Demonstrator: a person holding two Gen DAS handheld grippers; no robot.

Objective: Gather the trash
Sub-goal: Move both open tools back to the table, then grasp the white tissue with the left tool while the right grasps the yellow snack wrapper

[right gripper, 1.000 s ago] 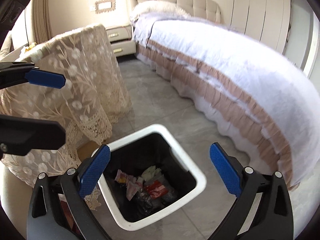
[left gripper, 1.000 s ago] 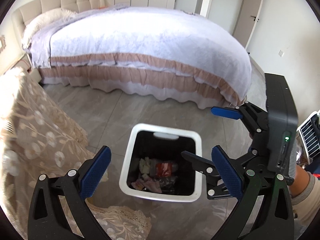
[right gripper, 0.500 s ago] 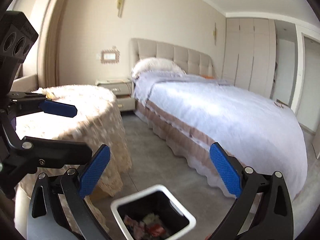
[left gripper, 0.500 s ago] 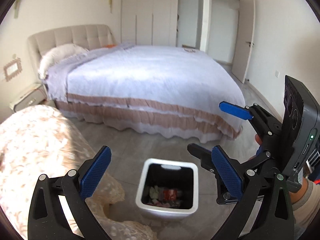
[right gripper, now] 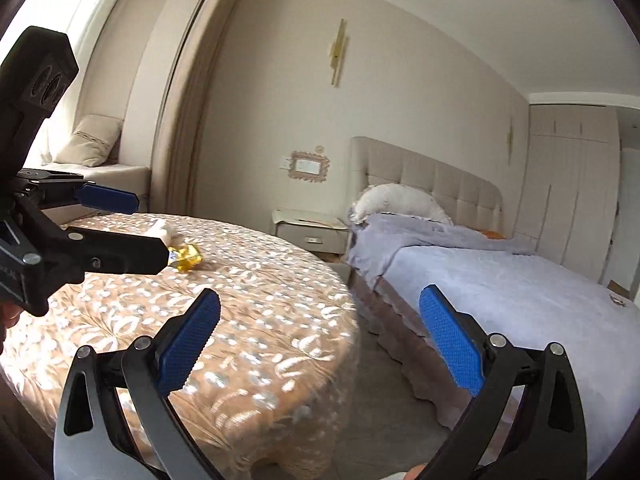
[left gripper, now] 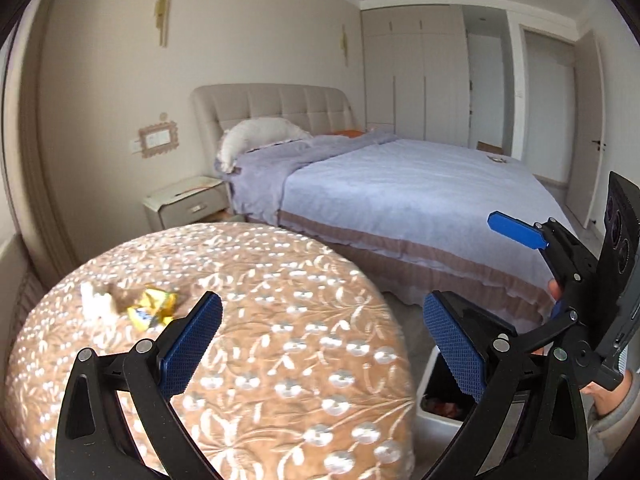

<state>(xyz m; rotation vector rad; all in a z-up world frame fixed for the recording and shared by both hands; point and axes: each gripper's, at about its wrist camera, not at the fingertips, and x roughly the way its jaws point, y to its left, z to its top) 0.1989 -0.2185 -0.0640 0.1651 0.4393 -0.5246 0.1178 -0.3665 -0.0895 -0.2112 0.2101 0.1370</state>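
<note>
Two grippers, left [left gripper: 320, 344] & right [right gripper: 320, 344], jaws apart; crumpled yellow foil wrapper [left gripper: 154, 307] on lace-covered round tabletop [left gripper: 280, 320] looked light, crinkly — pinch its middle.

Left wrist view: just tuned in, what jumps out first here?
The round table in a lace cloth fills the foreground, with a yellow wrapper and a white scrap on its far left. Both the left gripper and right gripper are open and empty; the trash bin sits below right.
</note>
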